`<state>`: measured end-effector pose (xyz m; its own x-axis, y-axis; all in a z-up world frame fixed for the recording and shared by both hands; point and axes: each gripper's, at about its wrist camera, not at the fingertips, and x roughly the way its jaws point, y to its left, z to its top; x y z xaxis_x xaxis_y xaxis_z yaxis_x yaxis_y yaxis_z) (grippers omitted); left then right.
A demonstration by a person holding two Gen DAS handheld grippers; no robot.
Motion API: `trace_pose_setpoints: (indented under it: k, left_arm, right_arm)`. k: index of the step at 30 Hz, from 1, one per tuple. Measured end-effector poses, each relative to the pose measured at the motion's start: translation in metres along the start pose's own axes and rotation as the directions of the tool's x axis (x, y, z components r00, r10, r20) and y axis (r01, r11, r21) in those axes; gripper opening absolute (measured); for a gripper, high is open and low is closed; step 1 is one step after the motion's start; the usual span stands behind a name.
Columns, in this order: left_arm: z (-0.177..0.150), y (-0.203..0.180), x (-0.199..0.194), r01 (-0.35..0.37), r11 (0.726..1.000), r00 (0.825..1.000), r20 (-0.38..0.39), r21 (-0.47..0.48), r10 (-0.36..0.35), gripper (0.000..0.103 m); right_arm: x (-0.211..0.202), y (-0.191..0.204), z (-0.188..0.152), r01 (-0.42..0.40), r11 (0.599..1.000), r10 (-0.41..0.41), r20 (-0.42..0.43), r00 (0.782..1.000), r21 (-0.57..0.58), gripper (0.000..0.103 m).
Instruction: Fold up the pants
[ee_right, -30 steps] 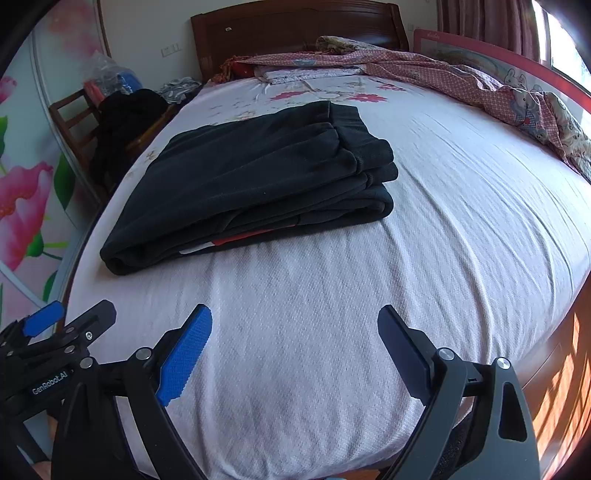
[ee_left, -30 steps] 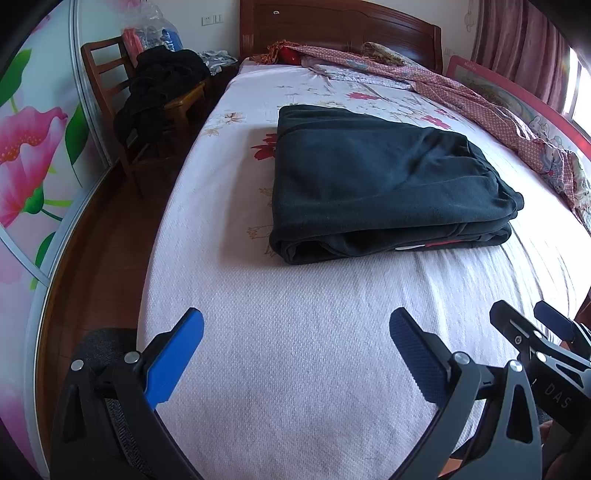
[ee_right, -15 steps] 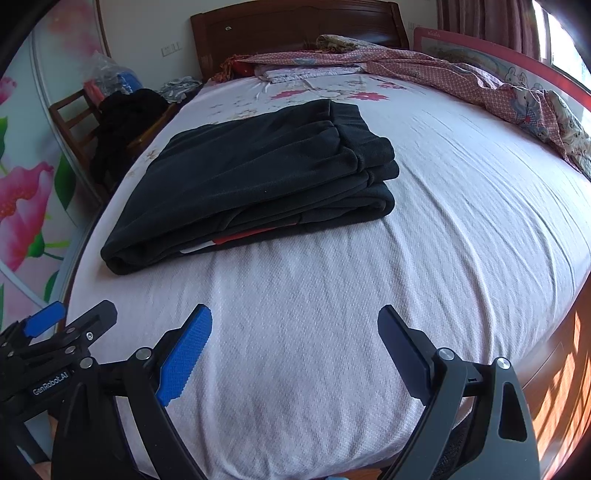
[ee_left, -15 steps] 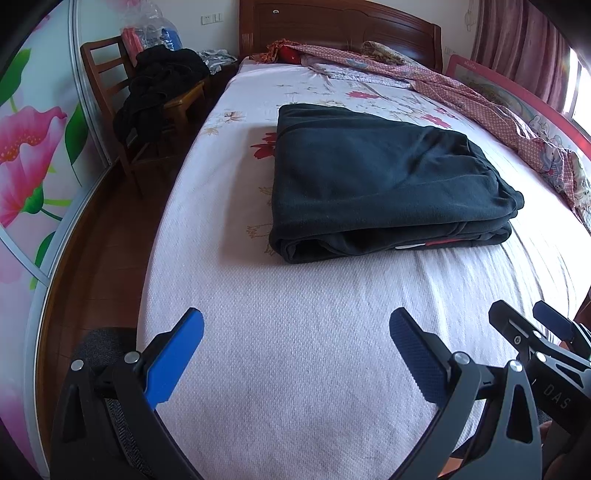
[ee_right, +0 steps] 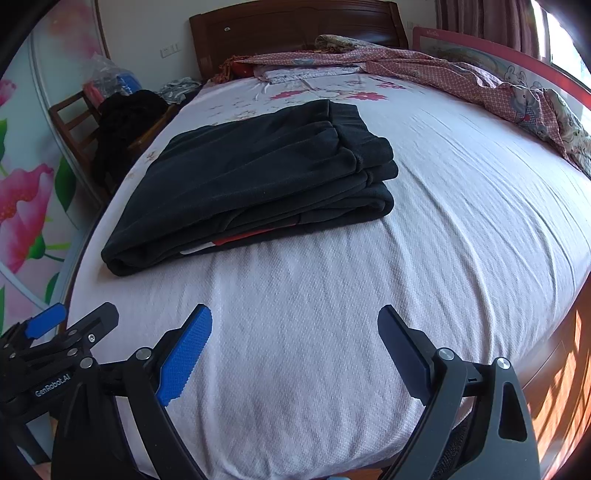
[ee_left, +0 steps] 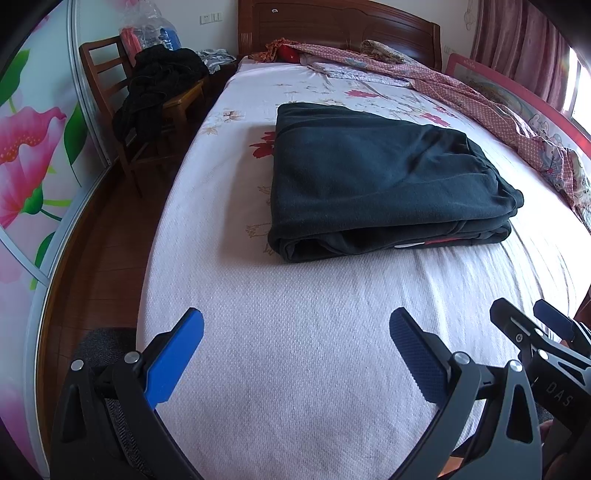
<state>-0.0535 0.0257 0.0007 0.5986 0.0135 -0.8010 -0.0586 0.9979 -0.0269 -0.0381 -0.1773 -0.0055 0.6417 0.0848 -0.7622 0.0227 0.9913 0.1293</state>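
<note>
Dark pants [ee_left: 376, 177] lie folded in a neat stack on the white bedsheet [ee_left: 295, 369], with a red and white label showing at the near edge. They also show in the right wrist view [ee_right: 251, 177]. My left gripper [ee_left: 295, 332] is open and empty, held near the foot of the bed, well short of the pants. My right gripper [ee_right: 295, 328] is open and empty beside it, also short of the pants. Each gripper shows at the edge of the other's view.
A wooden chair [ee_left: 110, 92] piled with dark clothes stands left of the bed. A pink patterned blanket [ee_left: 480, 99] lies along the bed's right side and head. The wooden headboard [ee_left: 332, 29] is at the back. Wooden floor lies left of the bed.
Both grippers have barely moved; the view shifts slightly. The pants lie as before.
</note>
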Motion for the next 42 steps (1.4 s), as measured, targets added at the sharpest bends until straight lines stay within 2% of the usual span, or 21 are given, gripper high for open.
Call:
trace_pose_setpoints:
  k: [42]
  left_arm:
    - [-0.0009, -0.0015, 0.0027, -0.006, 1.0, 1.0, -0.013, 0.003, 0.006, 0.101]
  right_arm:
    - [-0.0009, -0.0001, 0.0, -0.007, 1.0, 0.007, 0.003, 1.0, -0.005, 0.091]
